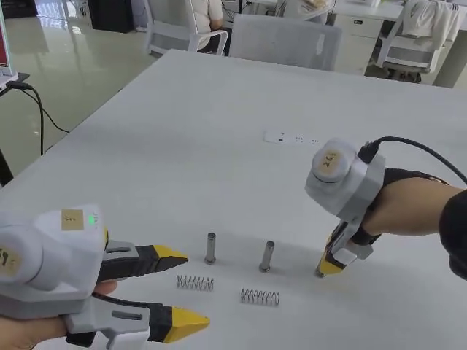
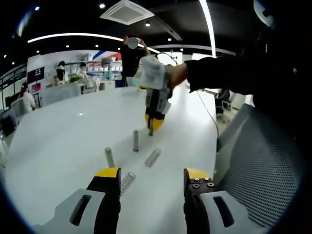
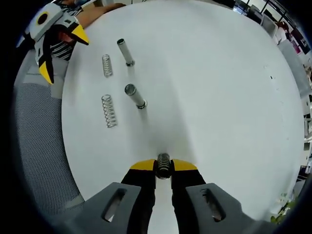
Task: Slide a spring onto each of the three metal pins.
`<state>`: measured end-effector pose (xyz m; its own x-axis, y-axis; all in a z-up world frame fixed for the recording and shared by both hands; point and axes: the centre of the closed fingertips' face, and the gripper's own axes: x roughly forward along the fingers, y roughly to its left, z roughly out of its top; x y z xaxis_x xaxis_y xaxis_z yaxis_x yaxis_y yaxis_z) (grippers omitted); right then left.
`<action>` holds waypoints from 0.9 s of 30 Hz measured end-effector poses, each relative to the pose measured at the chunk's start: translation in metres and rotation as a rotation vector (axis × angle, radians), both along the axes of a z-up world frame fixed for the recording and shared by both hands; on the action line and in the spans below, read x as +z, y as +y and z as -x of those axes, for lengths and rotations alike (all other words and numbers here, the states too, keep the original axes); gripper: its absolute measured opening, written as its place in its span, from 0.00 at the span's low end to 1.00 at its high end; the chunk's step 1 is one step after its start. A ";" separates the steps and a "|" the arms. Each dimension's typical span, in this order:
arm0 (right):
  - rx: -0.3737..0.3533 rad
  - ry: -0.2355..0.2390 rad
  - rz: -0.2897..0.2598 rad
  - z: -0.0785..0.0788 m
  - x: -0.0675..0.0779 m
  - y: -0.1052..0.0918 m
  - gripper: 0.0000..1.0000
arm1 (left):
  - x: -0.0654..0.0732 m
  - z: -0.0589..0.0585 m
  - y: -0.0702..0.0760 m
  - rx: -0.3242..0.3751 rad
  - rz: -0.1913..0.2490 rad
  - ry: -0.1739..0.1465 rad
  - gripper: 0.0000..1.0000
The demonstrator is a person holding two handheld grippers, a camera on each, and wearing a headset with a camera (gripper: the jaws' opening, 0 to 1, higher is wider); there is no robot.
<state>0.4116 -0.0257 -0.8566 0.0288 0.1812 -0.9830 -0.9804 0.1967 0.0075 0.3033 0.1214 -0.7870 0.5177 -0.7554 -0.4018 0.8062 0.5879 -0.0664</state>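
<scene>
Big white flat counter (image 1: 219, 109) takes up most of head view, w/ a grey-backed office chair (image 1: 284, 40) at its far edge.

My left hand-held gripper (image 2: 152, 174) has a white body w/ black jaws & yellow tips. It hovers low over the near edge, jaws wide apart, nothing btw them.

My right hand-held gripper (image 1: 327, 267), same build, points steeply down at the counter, to the right of the pins, w/ its yellow tips near the surface. Its jaws are closed on a small silver coil spring (image 3: 163, 165), seen end-on btw the tips in right gripper view. In left gripper view a short grey piece (image 2: 150, 127) shows under those tips & reaches the counter. Can't tell if it's the third pin or the spring's lower end.

A white flat power strip (image 1: 292, 138) lies further back on the counter, well apart from the work.

Two upright grey metal pins stand bare in a row:
- 1st pin (image 1: 211, 248) is just ahead of my left tips.
- 2nd pin (image 1: 268, 257) is btw it & the right hand-held gripper.

Two more silver coil springs lie flat on the near side of the pins:
- One loose spring (image 1: 195, 282) is just in front of 1st pin & sits btw my left tips in head view.
- Other loose spring (image 1: 260, 297) is just in front of 2nd pin.

Neither touches a pin.
</scene>
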 end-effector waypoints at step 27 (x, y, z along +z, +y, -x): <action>0.029 -0.054 -0.054 0.006 0.003 0.003 0.22 | -0.002 0.001 -0.002 -0.010 -0.001 0.003 0.46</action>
